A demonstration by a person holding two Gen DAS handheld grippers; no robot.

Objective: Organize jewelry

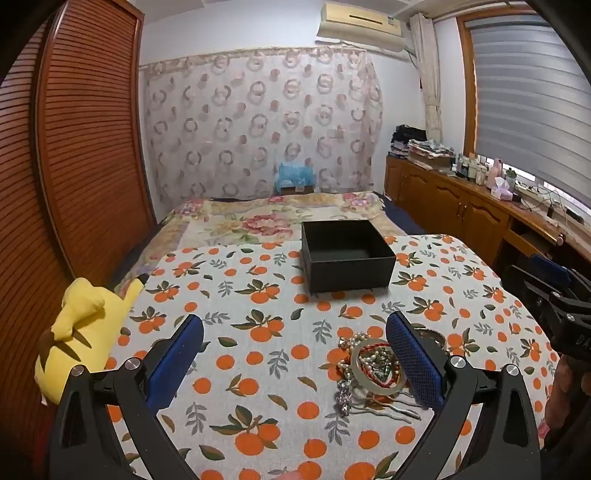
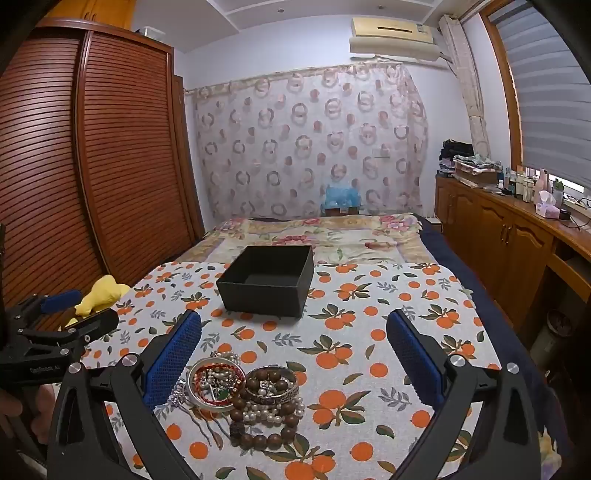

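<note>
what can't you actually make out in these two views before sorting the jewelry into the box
- Jewelry pile, left wrist view: its right part sits behind the blue finger pad.
- Black box, both views: the near wall hides part of the floor; what shows looks bare.
- Jewelry pile, right wrist view: pieces overlap, so the count and which strands are tangled are unclear.
- Yellow plush toy, right wrist view: mostly hidden behind the left gripper.

Orange-print cloth (image 1: 258, 332) spread across lower half of frame. Yellow plush toy (image 1: 79, 332) at lower left edge. Floral bedspread (image 1: 258, 218) mid-frame behind cloth. Louvered wooden wardrobe (image 1: 85, 129) left. Patterned curtain (image 1: 258, 122) centre top. Air conditioner (image 1: 360, 22) upper right. Wooden cabinets (image 1: 454, 206) right, cluttered top.
</note>
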